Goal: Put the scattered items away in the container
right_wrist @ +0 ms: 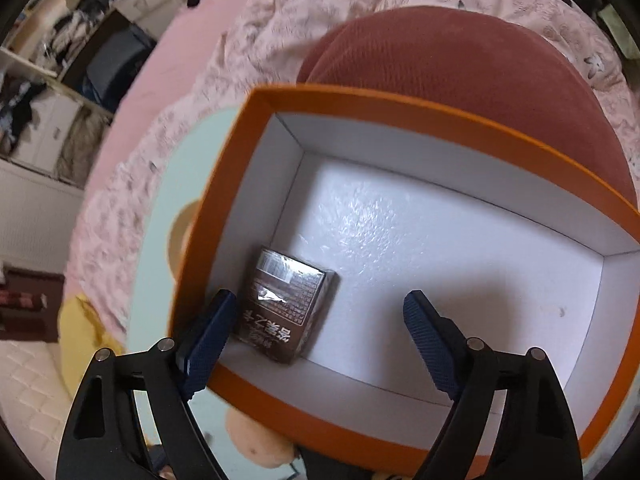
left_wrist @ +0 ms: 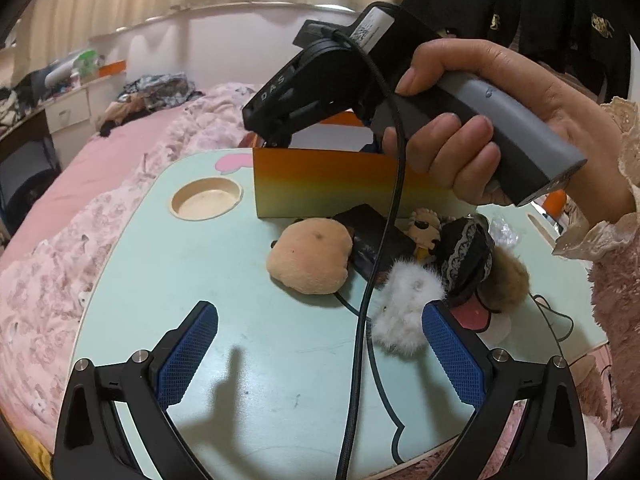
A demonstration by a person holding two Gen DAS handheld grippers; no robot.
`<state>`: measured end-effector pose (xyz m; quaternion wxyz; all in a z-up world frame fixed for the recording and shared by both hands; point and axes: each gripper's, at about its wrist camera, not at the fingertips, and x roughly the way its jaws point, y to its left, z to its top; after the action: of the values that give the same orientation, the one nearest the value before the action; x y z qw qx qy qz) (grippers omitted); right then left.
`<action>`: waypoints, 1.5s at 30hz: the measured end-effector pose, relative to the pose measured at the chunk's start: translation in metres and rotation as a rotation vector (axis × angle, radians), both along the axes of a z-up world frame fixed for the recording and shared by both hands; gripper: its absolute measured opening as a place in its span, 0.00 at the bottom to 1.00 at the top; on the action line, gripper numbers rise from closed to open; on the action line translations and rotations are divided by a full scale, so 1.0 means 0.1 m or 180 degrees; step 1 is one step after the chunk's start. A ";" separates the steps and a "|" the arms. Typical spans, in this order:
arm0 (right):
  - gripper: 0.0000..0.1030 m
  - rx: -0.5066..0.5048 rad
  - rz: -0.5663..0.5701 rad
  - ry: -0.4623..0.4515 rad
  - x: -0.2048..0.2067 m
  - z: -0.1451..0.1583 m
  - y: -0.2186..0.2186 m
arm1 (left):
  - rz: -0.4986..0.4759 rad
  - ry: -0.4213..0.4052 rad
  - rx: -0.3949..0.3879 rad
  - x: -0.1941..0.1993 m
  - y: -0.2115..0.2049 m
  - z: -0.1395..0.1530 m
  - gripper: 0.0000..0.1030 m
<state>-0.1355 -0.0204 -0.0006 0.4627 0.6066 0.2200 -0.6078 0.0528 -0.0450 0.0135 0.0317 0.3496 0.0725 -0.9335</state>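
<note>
An orange box (left_wrist: pixel 320 184) stands on the mint table (left_wrist: pixel 168 264); in the right wrist view its white inside (right_wrist: pixel 440 248) holds a dark brown packet (right_wrist: pixel 286 304). My right gripper (right_wrist: pixel 320 320) is open and empty above the box, near the packet. My left gripper (left_wrist: pixel 320 344) is open and empty over the table's near side. Ahead of it lie a tan plush (left_wrist: pixel 310 256), a white fur ball (left_wrist: pixel 408 308), a black lace item (left_wrist: pixel 466 254), a brown fur ball (left_wrist: pixel 506 276), a dark packet (left_wrist: pixel 368 236) and a small bear charm (left_wrist: pixel 424 228).
A round cup recess (left_wrist: pixel 206 198) sits in the table's far left. A pink bed (left_wrist: pixel 60 240) surrounds the table. The right tool's cable (left_wrist: pixel 372 280) hangs across the items. A rust-red cushion (right_wrist: pixel 460 72) lies behind the box.
</note>
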 end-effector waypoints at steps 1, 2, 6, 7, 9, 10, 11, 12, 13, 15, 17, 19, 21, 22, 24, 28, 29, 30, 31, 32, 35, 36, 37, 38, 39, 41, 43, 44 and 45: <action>0.83 0.0023 0.0026 0.0040 0.01 -0.02 -0.01 | -0.0010 -0.0020 0.0002 -0.01 0.00 -0.01 0.99; 0.83 0.0043 0.0052 0.0110 0.01 -0.02 -0.03 | -0.0018 -0.0040 0.0006 -0.03 0.00 -0.02 0.99; 0.83 0.0118 0.0042 0.0226 -0.01 -0.03 0.01 | -0.0021 -0.0059 0.0023 -0.04 -0.01 -0.03 0.99; 0.83 0.0144 0.0037 0.0335 -0.02 0.00 0.04 | -0.0020 -0.0059 0.0027 -0.04 -0.01 -0.04 0.99; 0.83 0.0210 0.0205 0.0594 -0.07 0.04 0.08 | -0.0026 -0.0072 0.0035 -0.05 -0.01 -0.05 0.99; 0.83 0.0246 0.0173 0.0694 -0.10 0.06 0.11 | -0.0031 -0.0084 0.0041 -0.05 -0.01 -0.05 0.99; 0.83 0.0271 0.0149 0.0752 -0.13 0.07 0.13 | -0.0036 -0.0098 0.0046 -0.06 -0.01 -0.06 0.99; 0.83 0.0287 0.0119 0.0791 -0.16 0.07 0.16 | -0.0041 -0.0112 0.0051 -0.06 -0.01 -0.07 0.99; 0.83 0.0281 0.0071 0.0791 -0.20 0.09 0.17 | -0.0045 -0.0120 0.0056 -0.07 0.00 -0.07 0.99; 0.83 0.0187 -0.0016 0.0610 -0.27 0.14 0.16 | -0.0044 -0.0131 0.0062 -0.07 0.00 -0.08 0.99; 0.83 0.0107 -0.0034 0.0330 -0.27 0.12 0.13 | -0.0036 -0.0124 0.0066 -0.07 -0.01 -0.08 0.99; 0.83 0.0147 0.0000 0.0333 -0.24 0.09 0.09 | -0.0032 -0.0111 0.0062 -0.07 -0.02 -0.07 0.99; 0.72 0.0247 0.0055 0.0537 -0.19 0.05 0.05 | -0.0029 -0.0101 0.0059 -0.07 -0.02 -0.07 0.99; 0.47 0.0306 0.0081 0.0626 -0.17 0.01 0.03 | -0.0029 -0.0100 0.0058 -0.07 -0.02 -0.07 0.99; 0.41 0.0318 0.0088 0.0793 -0.13 0.04 0.03 | -0.0027 -0.0101 0.0063 -0.07 -0.02 -0.08 0.99; 0.41 0.0088 0.0062 0.0704 -0.18 0.19 0.19 | 0.0000 -0.0095 0.0083 -0.06 -0.04 -0.07 0.99; 0.41 -0.0024 0.0033 0.0736 -0.21 0.30 0.30 | 0.0004 -0.0092 0.0084 -0.06 -0.04 -0.07 0.99; 0.41 -0.0131 0.0003 0.0750 -0.24 0.40 0.39 | 0.0009 -0.0091 0.0083 -0.06 -0.05 -0.07 0.99; 0.41 -0.0233 -0.0029 0.0742 -0.26 0.50 0.48 | 0.0010 -0.0092 0.0086 -0.06 -0.05 -0.08 0.99; 0.41 -0.0352 -0.0060 0.0723 -0.28 0.61 0.61 | 0.0007 -0.0094 0.0093 -0.06 -0.05 -0.08 0.99; 0.41 -0.0629 -0.0060 0.0795 -0.26 0.90 1.02 | -0.0004 -0.0110 0.0103 -0.07 -0.04 -0.09 0.99; 0.41 -0.0679 -0.0058 0.0863 -0.22 0.97 1.17 | -0.0006 -0.0116 0.0106 -0.07 -0.04 -0.09 0.99; 0.41 -0.0721 -0.0061 0.0929 -0.16 1.00 1.27 | -0.0006 -0.0120 0.0106 -0.07 -0.04 -0.09 0.99; 0.41 -0.0762 -0.0053 0.0978 -0.11 1.01 1.32 | -0.0010 -0.0118 0.0111 -0.07 -0.03 -0.09 0.99; 0.41 -0.0812 -0.0044 0.1017 -0.07 1.05 1.49 | -0.0027 -0.0101 0.0130 -0.06 -0.03 -0.08 0.99; 0.41 -0.0894 -0.0027 0.1069 0.02 1.04 1.73 | -0.0095 -0.0036 0.0167 -0.04 -0.01 -0.06 0.99; 0.41 -0.0923 -0.0043 0.1076 0.11 0.95 1.97 | -0.0226 0.0041 0.0148 -0.01 0.05 -0.03 0.99; 0.41 -0.0910 -0.0070 0.1058 0.15 0.87 2.05 | -0.0287 0.0056 0.0127 -0.01 0.08 -0.02 0.99; 0.41 -0.0897 -0.0101 0.0997 0.18 0.77 2.16 | -0.0348 0.0067 0.0137 -0.01 0.10 -0.01 0.99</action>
<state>-0.1173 0.1954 0.0769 0.4935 0.4374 0.1924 -0.7267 0.0522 -0.0353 0.0121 -0.0276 0.3438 0.0736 -0.9357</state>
